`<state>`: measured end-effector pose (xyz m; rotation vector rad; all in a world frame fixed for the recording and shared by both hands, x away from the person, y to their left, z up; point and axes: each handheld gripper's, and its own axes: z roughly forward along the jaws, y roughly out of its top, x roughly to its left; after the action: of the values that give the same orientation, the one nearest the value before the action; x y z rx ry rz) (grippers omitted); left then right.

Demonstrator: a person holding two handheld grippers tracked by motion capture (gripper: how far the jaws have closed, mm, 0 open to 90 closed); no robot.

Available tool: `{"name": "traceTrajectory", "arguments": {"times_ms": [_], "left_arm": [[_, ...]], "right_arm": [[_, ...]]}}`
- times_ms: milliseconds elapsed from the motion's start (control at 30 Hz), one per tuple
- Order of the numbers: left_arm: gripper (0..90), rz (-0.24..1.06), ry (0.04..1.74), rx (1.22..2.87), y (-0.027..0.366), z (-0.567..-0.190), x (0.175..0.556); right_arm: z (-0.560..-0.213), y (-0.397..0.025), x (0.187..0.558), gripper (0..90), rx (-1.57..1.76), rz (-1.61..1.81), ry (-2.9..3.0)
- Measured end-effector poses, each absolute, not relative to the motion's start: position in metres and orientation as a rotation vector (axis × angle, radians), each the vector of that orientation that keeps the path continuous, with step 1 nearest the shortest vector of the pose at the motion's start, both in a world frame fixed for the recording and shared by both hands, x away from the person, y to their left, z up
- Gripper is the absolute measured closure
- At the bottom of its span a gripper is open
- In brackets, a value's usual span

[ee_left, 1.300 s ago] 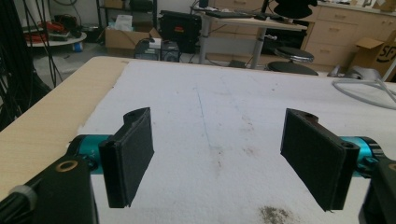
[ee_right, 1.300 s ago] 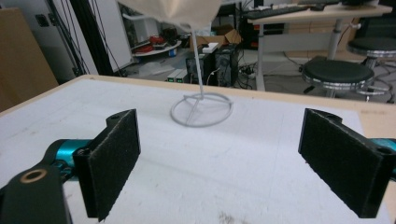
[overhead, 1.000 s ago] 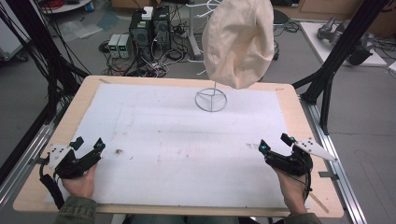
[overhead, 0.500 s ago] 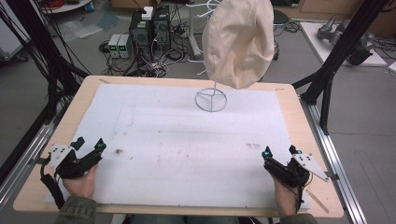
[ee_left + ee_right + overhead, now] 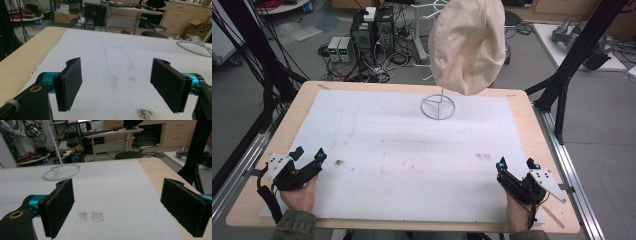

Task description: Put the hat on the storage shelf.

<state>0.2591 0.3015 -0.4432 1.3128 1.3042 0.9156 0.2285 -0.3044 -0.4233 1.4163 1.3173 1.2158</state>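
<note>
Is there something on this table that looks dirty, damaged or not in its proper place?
Nothing is spilled or broken. The white mat has a few dark smudges: one near the left gripper, a faint pair ahead of the right gripper. The cream hat hangs on its wire stand, whose ring base sits flat.

The high view looks forward and down from above the near edge of the tabletop (image 5: 532, 125), taking in all of it. Each gripper view sits low and close behind its own tool, looking across the white mat (image 5: 120, 55) toward the far edge. All three views share the stand's wire ring base (image 5: 438, 107).
</note>
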Motion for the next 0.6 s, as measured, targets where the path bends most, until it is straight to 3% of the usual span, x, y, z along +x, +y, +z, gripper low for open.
{"name": "traceTrajectory", "arguments": {"times_ms": [600], "left_arm": [[25.5,0.907,1.315,1.311,0.3026,-0.4435,0.2585]], "right_arm": [[-0.4259,-0.2979,0.2344,10.7,1.393,1.181,1.432]]}}
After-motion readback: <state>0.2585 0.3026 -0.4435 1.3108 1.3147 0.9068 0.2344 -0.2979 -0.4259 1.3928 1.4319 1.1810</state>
